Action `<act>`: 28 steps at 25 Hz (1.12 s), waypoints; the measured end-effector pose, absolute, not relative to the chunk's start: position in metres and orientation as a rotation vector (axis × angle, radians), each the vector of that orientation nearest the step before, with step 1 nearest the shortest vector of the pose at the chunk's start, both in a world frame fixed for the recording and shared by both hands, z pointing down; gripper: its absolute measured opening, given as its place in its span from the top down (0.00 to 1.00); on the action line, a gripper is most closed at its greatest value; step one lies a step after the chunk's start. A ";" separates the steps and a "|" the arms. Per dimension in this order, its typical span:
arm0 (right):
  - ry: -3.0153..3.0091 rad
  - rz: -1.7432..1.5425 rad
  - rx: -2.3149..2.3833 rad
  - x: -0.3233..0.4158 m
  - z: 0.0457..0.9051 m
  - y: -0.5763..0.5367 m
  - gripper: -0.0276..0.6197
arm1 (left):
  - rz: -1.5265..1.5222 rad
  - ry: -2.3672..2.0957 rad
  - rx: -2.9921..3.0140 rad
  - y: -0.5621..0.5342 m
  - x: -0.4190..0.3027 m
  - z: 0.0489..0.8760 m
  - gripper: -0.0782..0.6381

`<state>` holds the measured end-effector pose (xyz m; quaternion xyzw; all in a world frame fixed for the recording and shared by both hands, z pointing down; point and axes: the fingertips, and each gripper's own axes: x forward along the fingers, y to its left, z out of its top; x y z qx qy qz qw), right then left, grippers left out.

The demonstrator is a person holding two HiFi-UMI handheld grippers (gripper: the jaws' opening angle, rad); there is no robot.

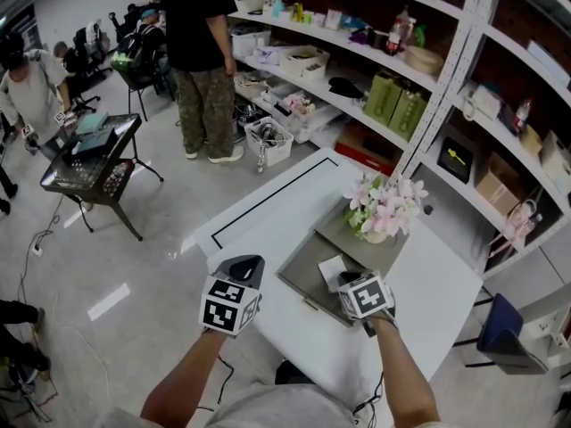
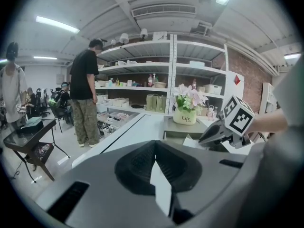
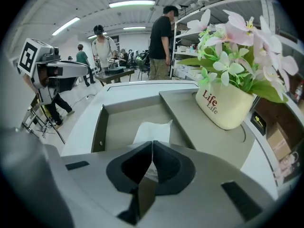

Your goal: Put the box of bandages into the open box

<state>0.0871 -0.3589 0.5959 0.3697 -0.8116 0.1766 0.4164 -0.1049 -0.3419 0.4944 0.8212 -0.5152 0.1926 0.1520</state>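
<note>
The white table (image 1: 268,226) carries the grey open box (image 1: 298,273), with a flower pot (image 1: 385,212) on its far flap. The box of bandages (image 3: 153,131) lies inside. My right gripper (image 1: 350,281) is above it and my left gripper (image 1: 247,263) to its left, both clenched on nothing.
</note>
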 end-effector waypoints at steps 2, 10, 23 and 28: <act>-2.033 0.444 0.920 0.087 0.597 -0.358 0.93 | 0.553 -1.482 2.352 -0.341 -0.105 0.495 0.89; -2.040 0.453 0.929 0.090 0.593 -0.356 0.89 | 0.555 -1.480 2.357 -0.340 -0.105 0.493 0.89; -2.124 0.476 1.084 0.109 0.545 -0.338 0.90 | 0.536 -1.436 2.417 -0.329 -0.088 0.483 0.89; -2.185 0.454 1.160 0.114 0.514 -0.326 0.91 | 0.524 -1.424 2.437 -0.321 -0.083 0.481 0.89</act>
